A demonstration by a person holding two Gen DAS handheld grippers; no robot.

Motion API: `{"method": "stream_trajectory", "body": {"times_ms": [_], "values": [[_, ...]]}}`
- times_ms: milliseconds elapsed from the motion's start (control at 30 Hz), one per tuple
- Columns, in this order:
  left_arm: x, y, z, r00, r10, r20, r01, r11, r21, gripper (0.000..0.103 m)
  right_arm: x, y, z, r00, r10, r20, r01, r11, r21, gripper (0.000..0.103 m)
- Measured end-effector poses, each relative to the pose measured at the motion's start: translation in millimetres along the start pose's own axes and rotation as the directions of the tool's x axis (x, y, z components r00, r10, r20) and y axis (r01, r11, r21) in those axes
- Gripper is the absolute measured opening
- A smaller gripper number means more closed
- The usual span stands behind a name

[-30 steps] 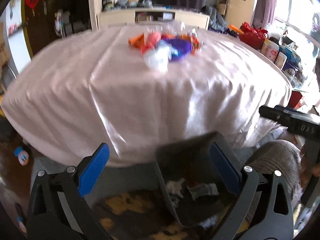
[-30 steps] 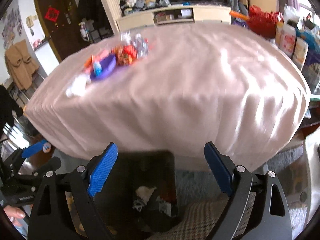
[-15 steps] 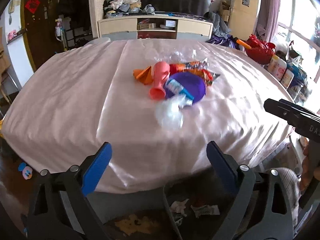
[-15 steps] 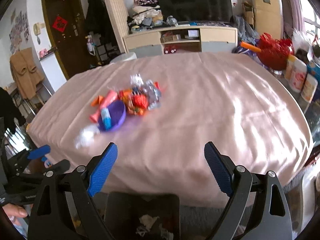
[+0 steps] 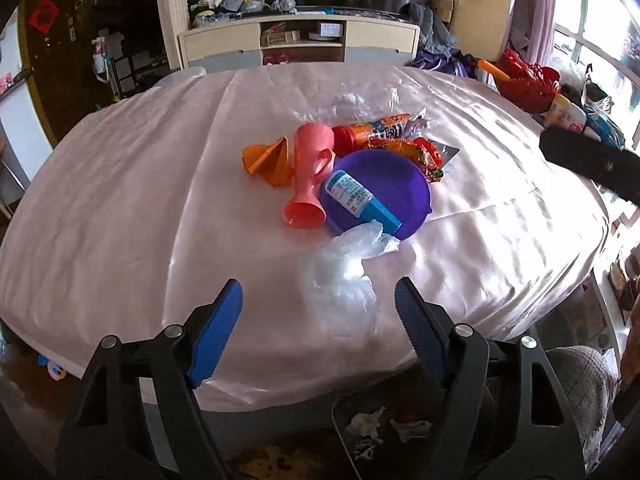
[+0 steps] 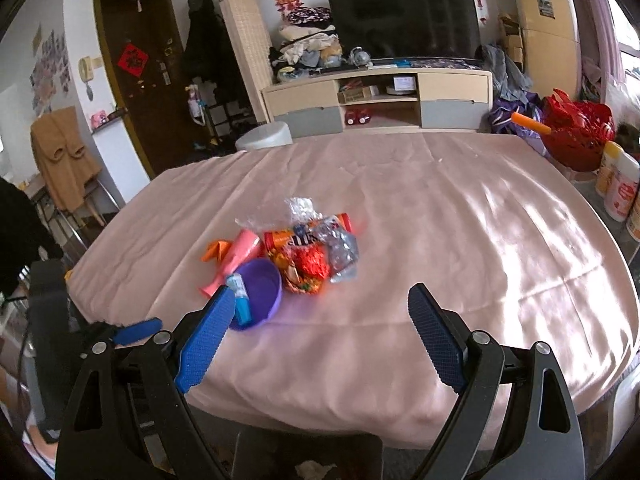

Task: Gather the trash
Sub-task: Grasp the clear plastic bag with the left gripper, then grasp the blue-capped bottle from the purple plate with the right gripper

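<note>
A pile of trash lies mid-table on the pink cloth [image 5: 120, 208]: a clear plastic bag [image 5: 340, 280], a purple bowl [image 5: 384, 188] with a blue tube [image 5: 360, 196] on it, a pink cup [image 5: 310, 176], orange paper [image 5: 268, 160], an orange can [image 5: 372, 132] and red snack wrappers [image 5: 424, 156]. My left gripper [image 5: 318, 332] is open and empty, just short of the clear bag. My right gripper [image 6: 320, 332] is open and empty above the near table edge, short of the pile [image 6: 304, 256]. A dark bin [image 5: 384, 428] with crumpled paper sits on the floor below.
A TV cabinet [image 6: 376, 96] stands beyond the table. A red basket [image 6: 576, 136] and white bottles [image 6: 618, 184] are at the right. A white stool [image 6: 264, 136] is at the far table edge. The other gripper's body shows at the right [image 5: 592, 160].
Both grippers have risen from the bin on the floor up to table height and moved toward the trash pile. Both stay open and empty.
</note>
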State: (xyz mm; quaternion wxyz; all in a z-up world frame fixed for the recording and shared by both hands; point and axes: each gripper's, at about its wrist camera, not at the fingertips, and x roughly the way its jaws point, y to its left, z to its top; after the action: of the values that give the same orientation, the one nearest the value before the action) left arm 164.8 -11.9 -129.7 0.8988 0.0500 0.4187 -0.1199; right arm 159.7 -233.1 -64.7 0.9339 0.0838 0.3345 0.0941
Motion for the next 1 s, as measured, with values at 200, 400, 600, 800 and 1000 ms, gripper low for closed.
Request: {"method": "stream_trajectory", "body": {"times_ms": [200, 400, 600, 800, 1000], "values": [[12, 5, 5, 0.999, -0.016, -0.029, 0.016, 1.000, 0.013, 0.055, 13, 11, 6, 1.000, 0.022, -0.005, -0.022, 1.000, -0.006, 0.089], [15, 20, 7, 1.000, -0.002, -0.022, 0.003, 1.000, 0.022, 0.025, 30, 30, 8, 0.999, 0.051, -0.016, -0.051, 0.998, -0.024, 0.086], [12, 47, 12, 1.000, 0.031, -0.002, -0.031, 0.999, -0.016, 0.020, 58, 60, 2, 0.993, 0.095, -0.073, -0.100, 0.992, -0.076, 0.054], [17, 60, 16, 1.000, 0.031, -0.005, -0.031, 0.999, -0.030, 0.020, 83, 76, -7, 0.987, 0.094, -0.134, -0.109, 0.987, -0.116, 0.036], [21, 60, 19, 1.000, 0.010, -0.007, -0.010, 0.999, -0.032, 0.020, 98, 79, -14, 0.983, 0.067, -0.173, -0.091, 0.986, -0.138, 0.028]]}}
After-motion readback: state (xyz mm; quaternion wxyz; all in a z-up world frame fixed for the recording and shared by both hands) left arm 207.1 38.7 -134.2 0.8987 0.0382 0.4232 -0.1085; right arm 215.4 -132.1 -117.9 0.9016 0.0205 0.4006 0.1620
